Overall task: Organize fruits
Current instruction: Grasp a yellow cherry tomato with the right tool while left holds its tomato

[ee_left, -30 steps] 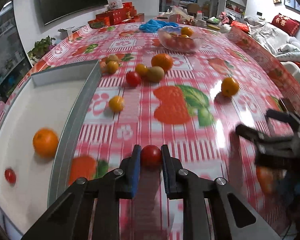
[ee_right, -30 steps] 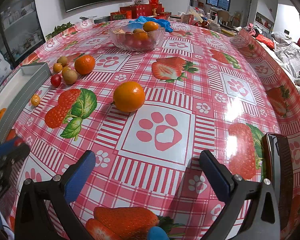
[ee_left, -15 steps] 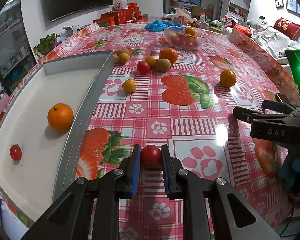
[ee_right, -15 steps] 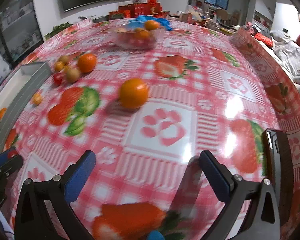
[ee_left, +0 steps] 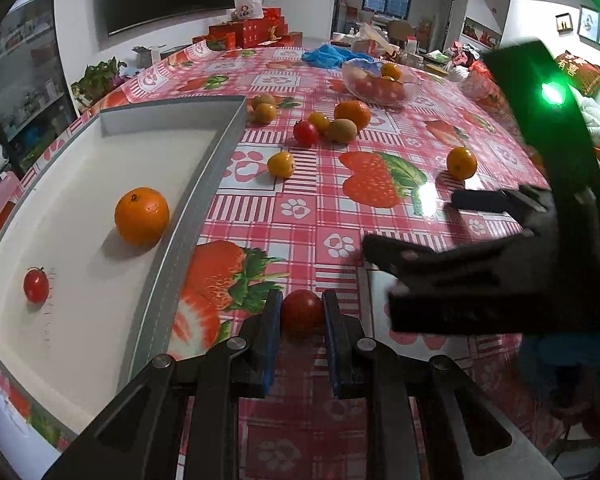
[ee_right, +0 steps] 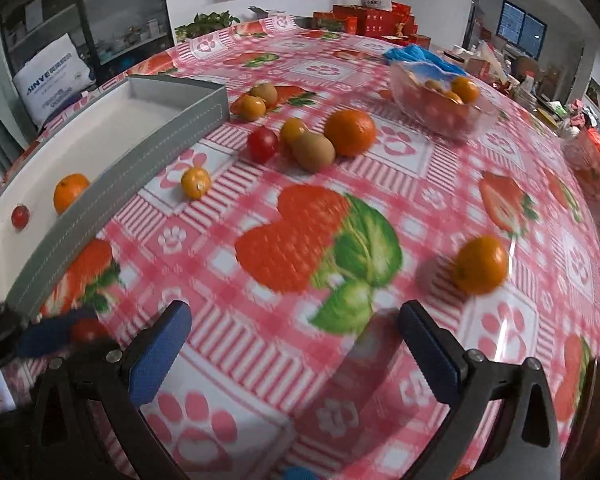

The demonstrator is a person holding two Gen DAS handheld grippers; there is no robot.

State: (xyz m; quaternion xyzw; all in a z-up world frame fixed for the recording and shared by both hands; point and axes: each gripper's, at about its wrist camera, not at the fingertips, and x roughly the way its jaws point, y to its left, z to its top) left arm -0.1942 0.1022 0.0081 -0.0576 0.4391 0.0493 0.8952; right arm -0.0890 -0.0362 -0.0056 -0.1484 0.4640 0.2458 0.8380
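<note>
My left gripper (ee_left: 300, 316) is shut on a red cherry tomato (ee_left: 302, 311), held just right of the grey tray's wall (ee_left: 188, 216). The white tray floor holds an orange (ee_left: 141, 216) and a cherry tomato (ee_left: 36, 285). My right gripper (ee_right: 296, 336) is open and empty above the tablecloth; it also shows in the left wrist view (ee_left: 412, 224). A loose orange (ee_right: 482, 265) lies to its right. A cherry tomato (ee_right: 262, 144), a kiwi (ee_right: 313, 153), an orange (ee_right: 350, 133) and small kumquats (ee_right: 196, 183) lie further back.
A glass bowl (ee_right: 444, 106) with fruit stands at the back right. A blue cloth (ee_right: 416, 56) lies behind it. Red boxes (ee_left: 248, 34) sit at the table's far edge. The tray rim (ee_right: 112, 184) runs along the left side.
My right gripper has swung left toward the tray; the loose orange now sits to its right. My left gripper keeps the tomato and has moved back nearer the tray's wall.
</note>
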